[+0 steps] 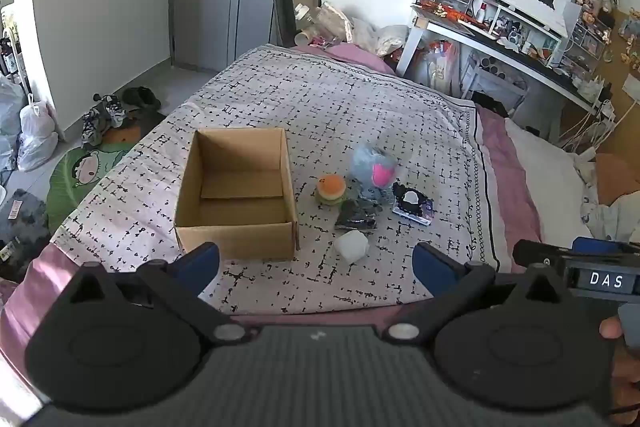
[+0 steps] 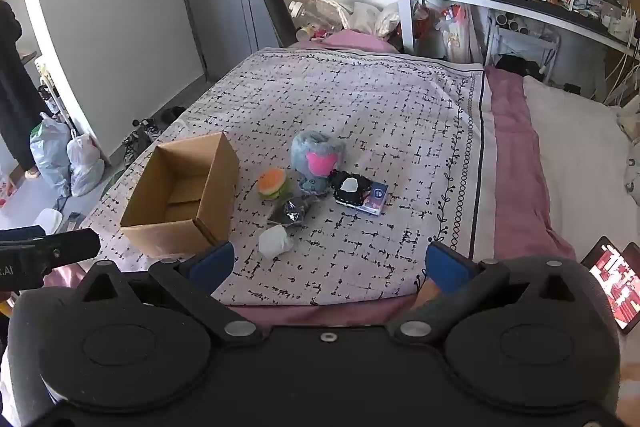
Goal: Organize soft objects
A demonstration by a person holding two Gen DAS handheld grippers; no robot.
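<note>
On the patterned bedspread (image 1: 360,99), an open cardboard box (image 1: 240,195) is seen, with soft toys clustered just to its right: a burger plush (image 1: 331,189), a grey-pink plush (image 1: 374,167) and a white lump (image 1: 351,245). Both the left gripper (image 1: 316,263) and right gripper (image 2: 328,263) are held wide apart, nothing gripped.

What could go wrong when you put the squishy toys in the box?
The toys lie bunched together: grabbing the burger toy might drag the grey plush or the dark packet along. The cardboard box looks light and sits near the blanket's edge, so a bump could push it off. The white lump may squash and slip from a tool.
</note>
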